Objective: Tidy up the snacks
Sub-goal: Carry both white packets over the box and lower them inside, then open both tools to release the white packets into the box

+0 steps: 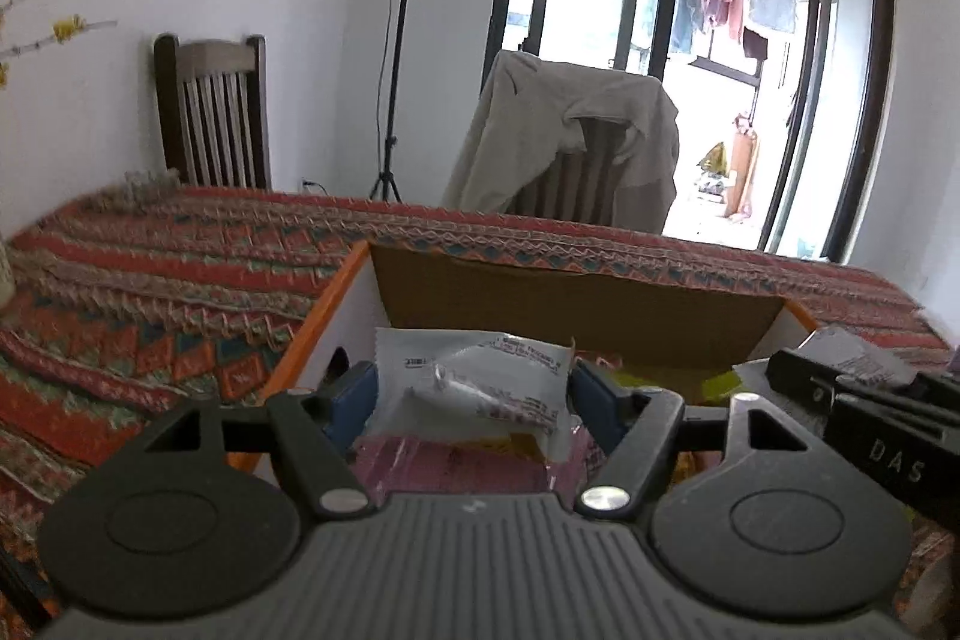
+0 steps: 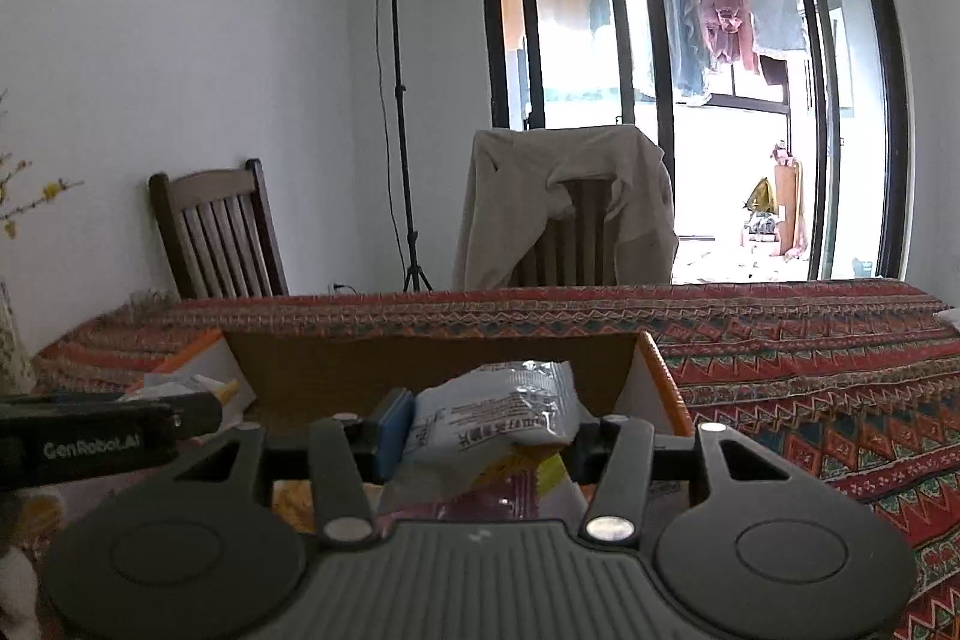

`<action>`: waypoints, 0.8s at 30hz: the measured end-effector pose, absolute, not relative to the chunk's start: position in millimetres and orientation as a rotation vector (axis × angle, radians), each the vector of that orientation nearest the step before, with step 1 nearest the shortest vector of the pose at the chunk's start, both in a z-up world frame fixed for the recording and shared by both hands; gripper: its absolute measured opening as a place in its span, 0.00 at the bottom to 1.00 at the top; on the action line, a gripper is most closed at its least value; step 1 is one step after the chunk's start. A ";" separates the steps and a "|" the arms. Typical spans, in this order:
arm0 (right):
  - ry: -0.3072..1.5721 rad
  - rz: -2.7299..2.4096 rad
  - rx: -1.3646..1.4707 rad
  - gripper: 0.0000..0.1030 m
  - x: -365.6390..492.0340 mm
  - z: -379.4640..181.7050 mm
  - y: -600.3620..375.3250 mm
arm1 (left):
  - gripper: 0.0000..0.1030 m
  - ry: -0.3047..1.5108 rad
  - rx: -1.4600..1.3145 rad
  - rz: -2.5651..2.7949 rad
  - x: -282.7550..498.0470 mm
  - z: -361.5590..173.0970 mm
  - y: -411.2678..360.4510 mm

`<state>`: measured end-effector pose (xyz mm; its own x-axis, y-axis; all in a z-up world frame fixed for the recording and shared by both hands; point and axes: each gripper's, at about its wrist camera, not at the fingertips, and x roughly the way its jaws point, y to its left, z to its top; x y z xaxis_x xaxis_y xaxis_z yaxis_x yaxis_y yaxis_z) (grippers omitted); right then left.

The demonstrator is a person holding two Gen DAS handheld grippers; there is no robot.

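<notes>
Meanwhile, right tool clamps a silver packet (crumpled) over box.

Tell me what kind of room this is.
Probably a dining room in a home: a table under a patterned cloth, wooden chairs along it, and laundry drying on a balcony past the glass doors.

Left claw half open — right claw clamped, both tilted down.

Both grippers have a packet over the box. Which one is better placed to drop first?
Probably the left gripper: its white packet sits loose between parted jaws over the box. The right gripper grips its packet.
</notes>
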<state>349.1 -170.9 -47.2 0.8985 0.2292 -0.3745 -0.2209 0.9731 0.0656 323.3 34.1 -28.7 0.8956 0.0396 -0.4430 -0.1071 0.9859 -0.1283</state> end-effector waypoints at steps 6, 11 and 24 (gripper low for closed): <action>0.417 0.235 0.047 0.95 347.1 -50.0 -176.8 | 1.00 0.390 -0.190 0.094 309.8 -25.1 41.5; 0.409 0.230 0.050 1.00 343.2 -50.6 -177.9 | 1.00 0.379 -0.212 0.093 307.7 -25.5 44.5; 0.388 0.213 0.046 1.00 327.3 -21.5 -183.9 | 1.00 0.409 -0.278 0.111 285.0 6.6 55.2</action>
<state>327.3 -183.9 -21.5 0.9037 0.2153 -0.3702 -0.1976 0.9765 0.0857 285.0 55.2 6.6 0.9122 0.0509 -0.4066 -0.1621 0.9562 -0.2439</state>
